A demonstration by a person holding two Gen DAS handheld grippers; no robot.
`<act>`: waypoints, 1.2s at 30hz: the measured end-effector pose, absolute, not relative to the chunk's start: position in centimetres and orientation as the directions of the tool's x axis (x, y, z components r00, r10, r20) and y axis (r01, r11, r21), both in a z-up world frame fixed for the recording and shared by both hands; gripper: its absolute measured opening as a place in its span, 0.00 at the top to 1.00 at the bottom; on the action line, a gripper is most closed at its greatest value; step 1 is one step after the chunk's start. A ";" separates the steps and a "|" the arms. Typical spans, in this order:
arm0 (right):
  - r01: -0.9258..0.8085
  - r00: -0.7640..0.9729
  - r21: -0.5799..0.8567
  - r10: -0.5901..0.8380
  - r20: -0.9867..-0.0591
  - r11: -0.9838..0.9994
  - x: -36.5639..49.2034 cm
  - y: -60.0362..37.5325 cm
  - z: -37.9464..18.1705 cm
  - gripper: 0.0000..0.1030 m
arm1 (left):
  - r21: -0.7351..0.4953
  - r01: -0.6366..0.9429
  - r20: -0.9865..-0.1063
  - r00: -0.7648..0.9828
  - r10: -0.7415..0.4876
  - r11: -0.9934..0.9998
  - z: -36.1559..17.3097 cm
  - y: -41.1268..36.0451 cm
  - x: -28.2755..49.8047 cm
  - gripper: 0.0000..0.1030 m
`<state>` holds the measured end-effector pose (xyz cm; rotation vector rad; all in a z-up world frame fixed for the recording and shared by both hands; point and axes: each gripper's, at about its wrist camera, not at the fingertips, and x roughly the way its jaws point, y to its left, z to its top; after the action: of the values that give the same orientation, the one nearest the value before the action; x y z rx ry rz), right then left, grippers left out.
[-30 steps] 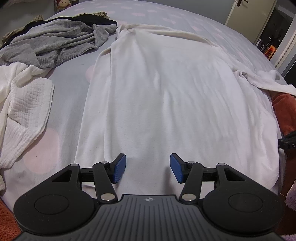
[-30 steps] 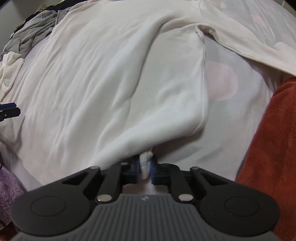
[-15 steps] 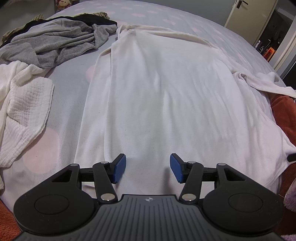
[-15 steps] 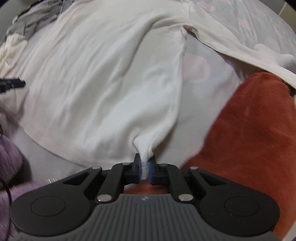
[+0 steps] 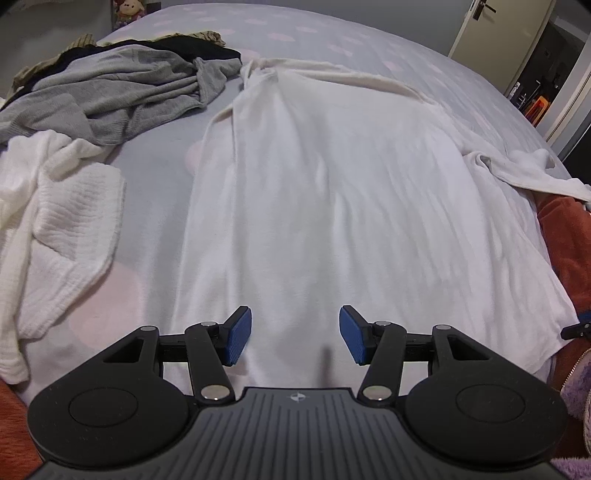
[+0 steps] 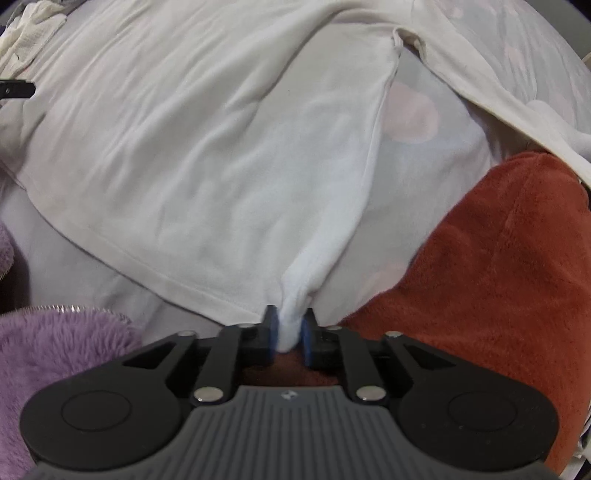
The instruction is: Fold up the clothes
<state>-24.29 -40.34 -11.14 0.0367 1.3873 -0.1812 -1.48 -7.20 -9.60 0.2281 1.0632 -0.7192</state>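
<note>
**White shirt spread on the bed, one corner pinched**

We see a white shirt [image 5: 332, 192] lying spread along the bed [image 5: 159, 155], its collar end far from us and its hem at our near edge. The bed sheet is pale grey with faint pink dots. Our left gripper [image 5: 295, 334] hangs over the hem with its blue pads [image 5: 238, 334] set wide apart and nothing between them; the cloth lies flat beneath the gap.

Our right gripper [image 6: 289, 334] has its fingers drawn narrow and clamped on a bunched corner of the shirt [image 6: 207, 155], at the hem's right end. From that pinch the fabric fans out and away, and the side seam runs up from it towards the sleeve [image 6: 491, 74], which trails off to the right across the sheet. In the left view the tip of the right gripper [image 5: 576, 328] shows as a small dark shape at the shirt's right corner.

Left of the shirt a grey garment [image 5: 110, 92] lies crumpled, with dark clothes [image 5: 199, 46] behind it. Nearer us on that side sits a white textured cloth [image 5: 62, 229], loosely heaped, apart from the shirt. A rust-red blanket [image 6: 491, 266] lies just right of the pinched corner, partly under the sleeve. A purple fleece [image 6: 62, 350] with a zip shows at the lower left of the right view. Far right in the left view a door [image 5: 491, 26] stands open.
</note>
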 end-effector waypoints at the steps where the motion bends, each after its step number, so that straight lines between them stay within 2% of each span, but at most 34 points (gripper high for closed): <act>1: 0.154 0.189 -0.086 -0.115 -0.975 0.984 -24.4 -40.4 -10.9 0.63 | -0.159 0.637 -0.861 0.285 -0.422 0.754 -9.5 -7.0 -1.4 0.51; 4: 0.186 0.257 -0.109 -0.155 -0.954 0.976 -24.7 -40.6 -9.8 0.60 | -0.154 0.628 -0.878 0.266 -0.397 0.763 -9.4 -6.4 -1.3 0.51; 8: 0.263 0.385 -0.095 -0.194 -0.902 0.960 -25.1 -41.1 -8.4 0.46 | -0.134 0.605 -0.887 0.280 -0.368 0.785 -9.2 -5.5 -1.2 0.51; 16: 0.347 0.454 -0.005 -0.173 -0.874 0.938 -24.9 -42.7 -9.0 0.42 | -0.086 0.526 -0.877 0.362 -0.315 0.846 -7.5 -3.3 0.2 0.51; 22: 0.329 0.464 -0.021 -0.181 -0.867 0.944 -24.6 -42.4 -9.5 0.39 | -0.056 0.419 -0.927 0.315 -0.203 0.906 -10.1 -2.6 1.5 0.51; 26: 0.317 0.465 -0.036 -0.188 -0.865 0.948 -24.5 -42.2 -9.7 0.39 | -0.061 0.440 -0.938 0.282 -0.203 0.896 -11.9 -3.2 1.2 0.53; 28: 0.314 0.464 -0.040 -0.190 -0.865 0.949 -24.6 -42.1 -9.7 0.39 | -0.061 0.466 -0.933 0.288 -0.216 0.883 -12.1 -3.5 0.9 0.61; 29: 0.313 0.464 -0.043 -0.193 -0.865 0.949 -24.6 -42.0 -9.7 0.39 | -0.067 0.486 -0.928 0.290 -0.234 0.871 -12.0 -3.7 0.7 0.75; 30: 0.312 0.464 -0.045 -0.193 -0.864 0.949 -24.6 -42.0 -9.7 0.39 | -0.081 0.494 -0.922 0.291 -0.253 0.865 -11.8 -3.6 0.7 0.84; 32: 0.310 0.464 -0.047 -0.194 -0.864 0.949 -24.7 -42.0 -9.8 0.39 | -0.092 0.503 -0.910 0.309 -0.278 0.859 -11.3 -3.2 0.8 0.94; 36: 0.311 0.463 -0.045 -0.193 -0.865 0.949 -24.6 -42.0 -9.8 0.39 | -0.130 0.484 -0.881 0.343 -0.324 0.866 -9.7 -2.6 0.9 0.95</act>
<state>-24.60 -41.97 -9.79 0.1254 1.0453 -0.3104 0.94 -2.58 -9.67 0.1643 1.1020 -0.5280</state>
